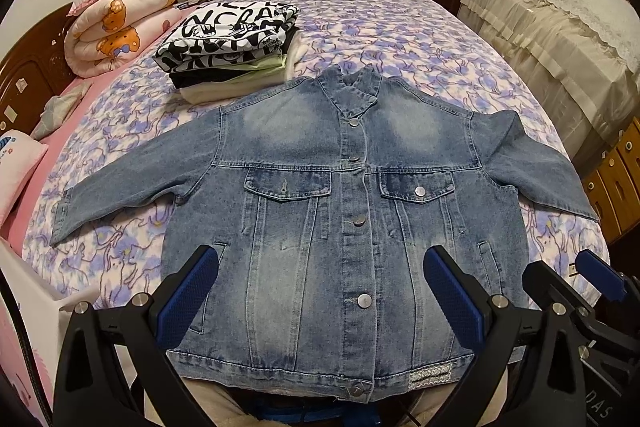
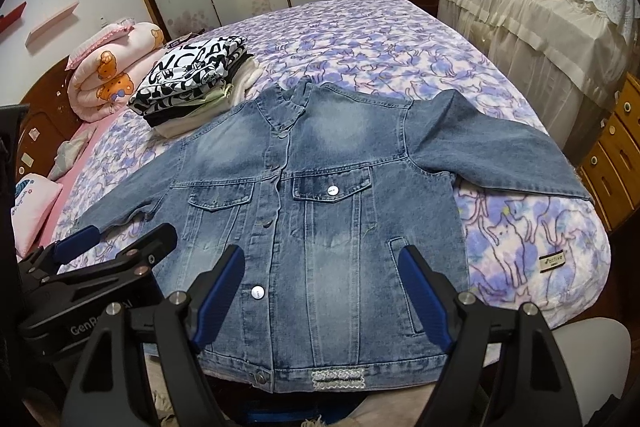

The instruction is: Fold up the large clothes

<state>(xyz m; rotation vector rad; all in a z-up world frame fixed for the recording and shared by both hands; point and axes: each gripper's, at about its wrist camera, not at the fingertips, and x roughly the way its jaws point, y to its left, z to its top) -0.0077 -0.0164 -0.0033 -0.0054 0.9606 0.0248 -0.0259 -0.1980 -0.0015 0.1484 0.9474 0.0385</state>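
on the bed (image 1: 400, 27) one denim jacket (image 1: 348, 195) is lying flat beside one stack of folded clothes (image 1: 232, 47); left gripper (image 1: 320, 291) and right gripper (image 2: 324, 291) are both hovering wide, holding nothing.

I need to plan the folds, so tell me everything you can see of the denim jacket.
The denim jacket is faded blue, lying flat and front up on the floral bedspread, buttoned, both sleeves spread outward. It has a collar, metal buttons, two flapped chest pockets, side pockets and a hem patch. Its collar lies close to the folded clothes stack. Neither gripper grips it.
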